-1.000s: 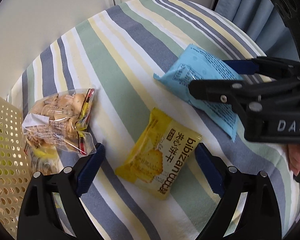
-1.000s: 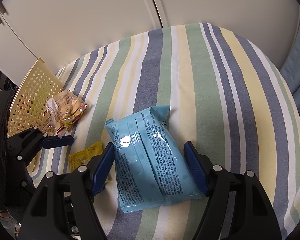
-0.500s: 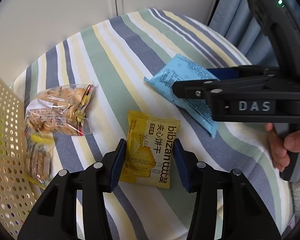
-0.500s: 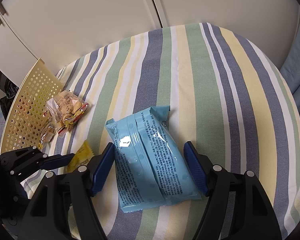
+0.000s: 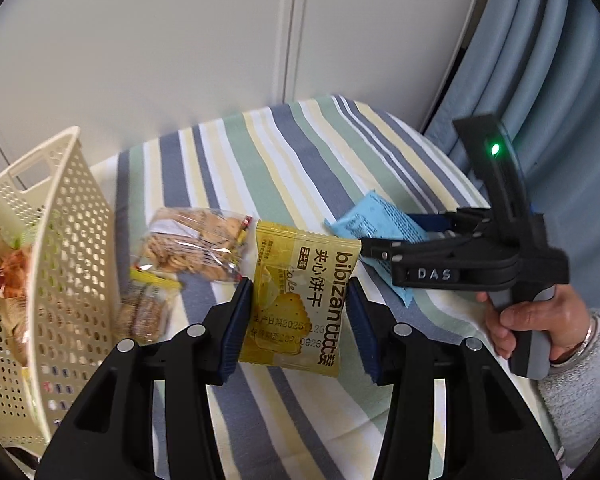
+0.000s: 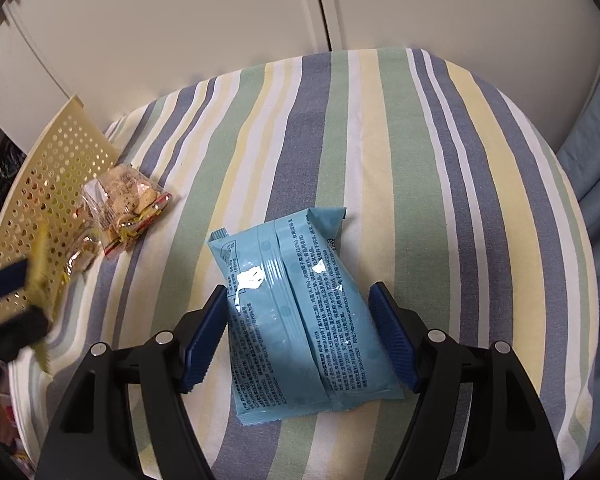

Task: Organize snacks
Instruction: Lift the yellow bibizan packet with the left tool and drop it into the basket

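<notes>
Between left gripper point(image 5: 298, 312) pads: yellow packet point(image 5: 300, 296) (lifted); right gripper point(image 6: 300, 336) straddles blue packet point(image 6: 300, 316).

- Yellow foil biscuit packet point(image 5: 300, 300): "bibizan", "夹心饼干", and a partly legible printed date line.
- Black plastic right gripper point(image 5: 396, 236), on its side: white letters "DAS".
- Light-blue plastic snack packet point(image 6: 300, 312): print too small to read.

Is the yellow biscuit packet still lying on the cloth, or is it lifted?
Lifted. The left gripper is shut on the yellow biscuit packet, holding it above the striped cloth, near the basket.
</notes>
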### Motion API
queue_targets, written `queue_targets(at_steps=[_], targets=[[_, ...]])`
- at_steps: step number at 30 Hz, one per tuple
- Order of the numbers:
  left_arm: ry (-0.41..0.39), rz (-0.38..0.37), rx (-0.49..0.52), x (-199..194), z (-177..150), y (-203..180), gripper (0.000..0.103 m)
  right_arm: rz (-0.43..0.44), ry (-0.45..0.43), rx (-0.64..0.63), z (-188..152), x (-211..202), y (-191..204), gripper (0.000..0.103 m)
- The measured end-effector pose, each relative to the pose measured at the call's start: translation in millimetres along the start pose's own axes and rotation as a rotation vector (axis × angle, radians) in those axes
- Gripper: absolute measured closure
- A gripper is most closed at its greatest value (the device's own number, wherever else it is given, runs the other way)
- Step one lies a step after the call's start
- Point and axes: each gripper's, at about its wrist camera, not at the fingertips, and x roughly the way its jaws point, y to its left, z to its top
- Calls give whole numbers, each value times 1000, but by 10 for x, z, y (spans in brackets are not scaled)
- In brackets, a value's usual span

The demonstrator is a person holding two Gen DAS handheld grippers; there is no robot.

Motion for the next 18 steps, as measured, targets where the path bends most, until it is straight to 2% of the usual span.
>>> queue_targets(at_steps=[9, 18], targets=[[-125, 67, -88, -590, -40, 422, 54, -80, 11, -55, 14, 55, 184, 33], [-218, 157, -220, -1010, -191, 987, 54, -85, 3, -45, 10, 23, 122, 38]])
